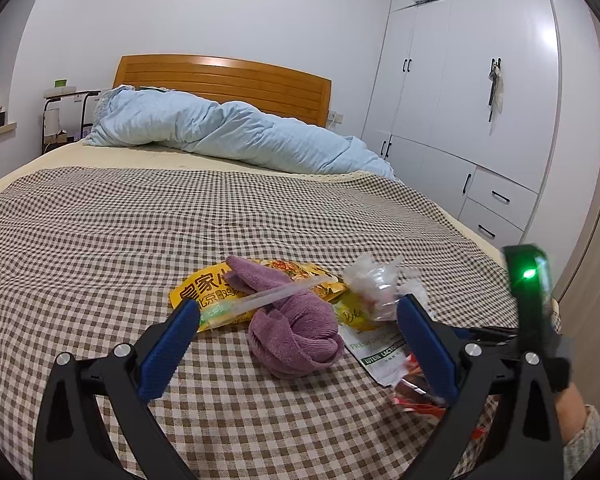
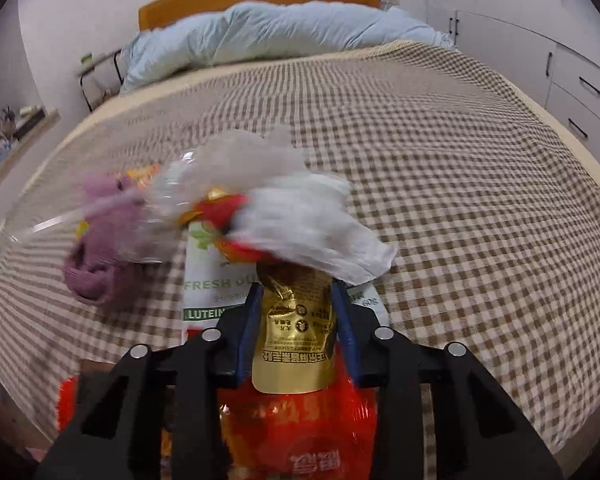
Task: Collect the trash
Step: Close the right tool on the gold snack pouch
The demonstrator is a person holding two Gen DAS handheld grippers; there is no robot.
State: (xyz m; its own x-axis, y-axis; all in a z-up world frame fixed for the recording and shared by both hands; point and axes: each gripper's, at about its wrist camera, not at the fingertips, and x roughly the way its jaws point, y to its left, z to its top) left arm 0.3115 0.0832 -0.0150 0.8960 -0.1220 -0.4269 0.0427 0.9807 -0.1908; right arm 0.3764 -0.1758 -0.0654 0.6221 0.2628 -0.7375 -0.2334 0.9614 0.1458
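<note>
My right tongs (image 2: 296, 300) are clenched on a crinkled gold foil sachet (image 2: 294, 344) — left tongs (image 1: 300, 316) released, hovering over the rolled purple towel (image 1: 296, 332) on the checked bedspread (image 1: 140, 220)

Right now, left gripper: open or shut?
Open. In the left wrist view the left gripper has its blue fingers spread wide apart, with the purple cloth lying on the bed between them, untouched.
</note>
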